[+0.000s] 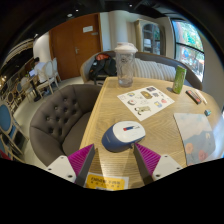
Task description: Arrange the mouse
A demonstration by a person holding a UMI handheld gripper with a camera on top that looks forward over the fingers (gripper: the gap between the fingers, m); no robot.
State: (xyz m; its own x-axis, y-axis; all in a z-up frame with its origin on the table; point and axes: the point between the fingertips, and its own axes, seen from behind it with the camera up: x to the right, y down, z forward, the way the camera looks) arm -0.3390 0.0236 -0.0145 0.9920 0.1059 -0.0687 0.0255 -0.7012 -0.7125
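Observation:
A computer mouse, dark blue at its sides with a white top, lies on the light wooden table. It sits just ahead of my fingers, slightly right of the middle of the gap. My gripper is open, with the magenta pads spread wide at either side. Nothing is held between them. A yellow label lies on the table between the fingers.
A clear water pitcher stands at the far end. A printed sheet lies mid-table, a green can and a dark pen-like item to the right, white paper near right. A grey sofa stands left.

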